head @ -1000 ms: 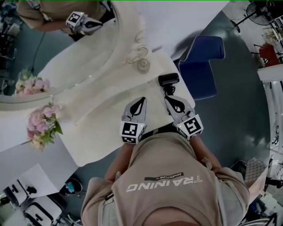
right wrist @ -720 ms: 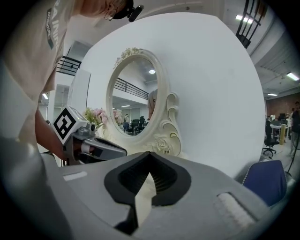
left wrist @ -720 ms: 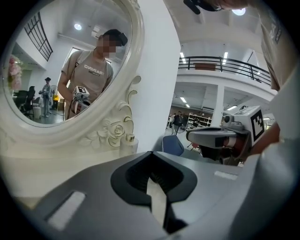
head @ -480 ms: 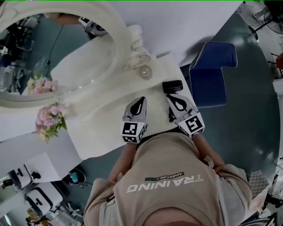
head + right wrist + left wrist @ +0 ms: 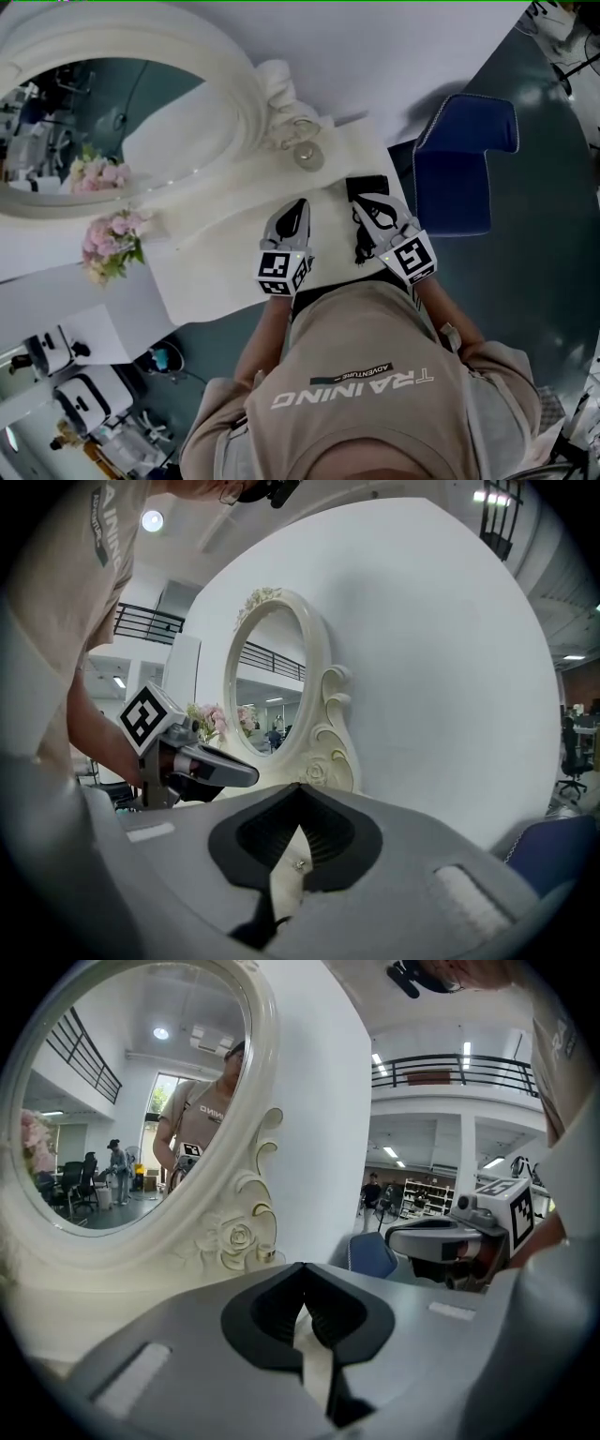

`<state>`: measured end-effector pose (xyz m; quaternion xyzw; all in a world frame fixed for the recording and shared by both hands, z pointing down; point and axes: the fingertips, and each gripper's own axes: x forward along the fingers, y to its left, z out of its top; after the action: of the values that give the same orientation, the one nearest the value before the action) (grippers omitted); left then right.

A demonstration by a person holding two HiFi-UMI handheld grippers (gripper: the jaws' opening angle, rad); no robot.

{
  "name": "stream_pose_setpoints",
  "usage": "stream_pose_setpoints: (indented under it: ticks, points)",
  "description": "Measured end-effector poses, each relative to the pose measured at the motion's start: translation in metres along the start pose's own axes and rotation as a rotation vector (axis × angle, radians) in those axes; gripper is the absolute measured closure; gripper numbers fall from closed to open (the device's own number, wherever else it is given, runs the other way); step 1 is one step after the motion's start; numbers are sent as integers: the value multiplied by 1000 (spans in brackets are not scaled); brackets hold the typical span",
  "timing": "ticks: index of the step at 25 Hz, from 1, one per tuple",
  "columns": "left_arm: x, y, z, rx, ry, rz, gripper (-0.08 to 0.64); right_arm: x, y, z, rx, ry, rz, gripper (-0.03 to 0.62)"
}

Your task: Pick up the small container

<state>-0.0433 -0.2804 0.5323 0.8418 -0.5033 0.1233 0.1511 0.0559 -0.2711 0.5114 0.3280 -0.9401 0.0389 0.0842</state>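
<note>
The small container [image 5: 307, 156], round with a gold-coloured top, stands on the white vanity table [image 5: 220, 267] at the foot of the mirror's carved frame. In the left gripper view the small container [image 5: 265, 1254] shows just beyond the jaws, beside the carved rose. My left gripper [image 5: 299, 205] is shut and empty, a short way in front of the container. My right gripper [image 5: 362, 200] is shut too, its tips at a black box [image 5: 367, 185] to the right of the container. Each gripper sees the other: the right gripper [image 5: 441, 1241], the left gripper [image 5: 202, 761].
The oval mirror [image 5: 112, 122] in its ornate white frame stands along the table's back. A bunch of pink flowers [image 5: 111, 246] sits at the far left. A blue chair [image 5: 464, 159] stands on the floor right of the table. A white wall [image 5: 441, 667] rises behind.
The head view has swung, so the mirror now fills the upper left. Both grippers have edged forward; the right one's tips have reached the black box.
</note>
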Motion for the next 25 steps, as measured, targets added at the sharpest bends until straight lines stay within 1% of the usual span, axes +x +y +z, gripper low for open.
stream_pose_setpoints:
  ticks: [3, 6, 8, 9, 10, 11, 12, 14, 17, 21, 25]
  points:
    - [4, -2, -1, 0, 6, -18, 543, -1, -4, 0, -4, 5, -6, 589]
    - [4, -3, -3, 16, 20, -49, 521, -2, -6, 3, 1, 2, -28, 589]
    - [7, 0, -5, 27, 32, -62, 497, -4, -7, 0, 22, -1, -44, 589]
    - [10, 2, -7, 27, 41, -73, 458, -5, -8, -3, 37, 4, -54, 589]
    - [13, 3, -9, 22, 52, -88, 387, -6, -11, -8, 51, 13, -68, 589]
    - [18, 3, -11, 19, 65, -105, 300, -8, -13, -11, 58, 23, -81, 589]
    - [23, 2, -12, 22, 79, -116, 251, -9, -15, -14, 61, 32, -92, 589]
    - [30, 4, -15, 44, 102, -121, 219, -12, -17, -14, 60, 39, -101, 589]
    - [41, 13, -17, 65, 125, -101, 210, -11, -16, -15, 51, 43, -102, 589]
    - [55, 26, -22, 49, 150, -60, 209, -13, -17, -19, 58, 52, -111, 589]
    - [75, 38, -26, 40, 175, -53, 204, -11, -19, -16, 50, 49, -110, 589]
